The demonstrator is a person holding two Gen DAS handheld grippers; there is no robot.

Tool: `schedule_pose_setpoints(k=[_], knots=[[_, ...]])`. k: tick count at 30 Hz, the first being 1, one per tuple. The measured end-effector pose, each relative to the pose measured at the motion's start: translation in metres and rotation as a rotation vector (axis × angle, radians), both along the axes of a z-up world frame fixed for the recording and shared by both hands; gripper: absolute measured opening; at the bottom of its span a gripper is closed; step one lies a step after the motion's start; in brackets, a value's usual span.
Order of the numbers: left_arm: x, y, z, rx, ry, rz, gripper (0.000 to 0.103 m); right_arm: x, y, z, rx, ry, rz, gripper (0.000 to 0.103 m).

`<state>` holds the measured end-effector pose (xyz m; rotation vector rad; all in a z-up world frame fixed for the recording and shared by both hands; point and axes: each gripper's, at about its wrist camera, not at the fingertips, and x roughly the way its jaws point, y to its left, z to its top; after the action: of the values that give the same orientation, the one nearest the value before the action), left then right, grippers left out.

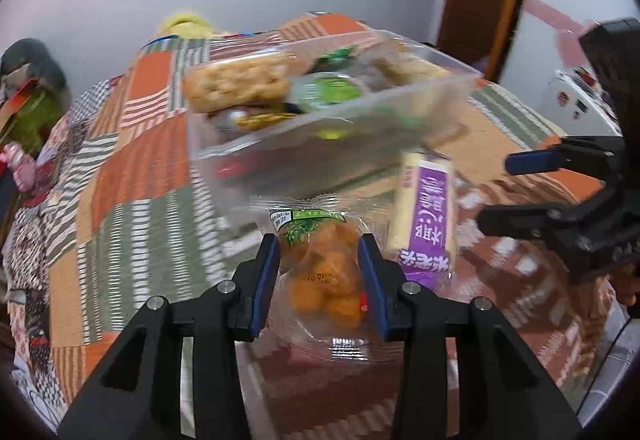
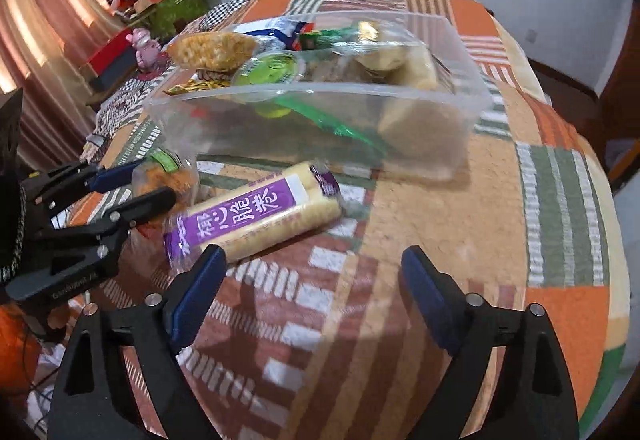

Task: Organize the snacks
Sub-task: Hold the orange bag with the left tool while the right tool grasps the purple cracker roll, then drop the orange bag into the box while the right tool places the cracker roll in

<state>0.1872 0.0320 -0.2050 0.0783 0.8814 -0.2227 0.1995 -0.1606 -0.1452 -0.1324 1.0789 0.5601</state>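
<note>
The left gripper (image 1: pixel 319 276) is pinching the orange snack packet (image 1: pixel 320 264), which may slip from its slick wrapper, while the right gripper (image 2: pixel 312 296) is hovering spread and empty.

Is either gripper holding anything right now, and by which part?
Left gripper: jaws pinch the clear packet of orange snacks across its middle. Right gripper: open, empty.

black hand-held gripper (image 1: pixel 319 286) frames, blue pads (image 1: pixel 267 282), silver screws (image 1: pixel 226 286)
</note>
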Motion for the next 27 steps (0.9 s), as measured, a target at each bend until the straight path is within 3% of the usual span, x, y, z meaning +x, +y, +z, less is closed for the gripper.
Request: schedule_pose_setpoints(k=[6, 13, 18, 21, 25, 27], knots=[[-0.009, -0.014, 0.001, 0.01, -0.012, -0.011, 0.04, 0.003, -0.003, 0.004, 0.03, 0.009, -0.052, 0.084], [-0.006, 0.004, -0.001, 0.022, 0.007, 0.038, 0.041, 0.012, 0.027, -0.01, 0.038, 0.044, -0.058, 0.085], [-0.001, 0.012, -0.004, 0.023, 0.027, 0.053, 0.063, 0.011, 0.036, -0.021, 0.0, 0.044, -0.044, 0.083], [0.002, 0.009, -0.009, 0.006, 0.052, 0.035, 0.065, 0.008, 0.027, -0.018, -0.011, 0.032, -0.027, 0.076], [0.006, 0.001, -0.019, 0.003, 0.082, 0.02, 0.065, 0.004, 0.009, -0.018, -0.061, 0.02, -0.018, 0.054], [0.008, -0.003, -0.024, 0.021, 0.086, 0.025, 0.065, 0.005, -0.001, -0.017, -0.061, 0.018, -0.021, 0.051]])
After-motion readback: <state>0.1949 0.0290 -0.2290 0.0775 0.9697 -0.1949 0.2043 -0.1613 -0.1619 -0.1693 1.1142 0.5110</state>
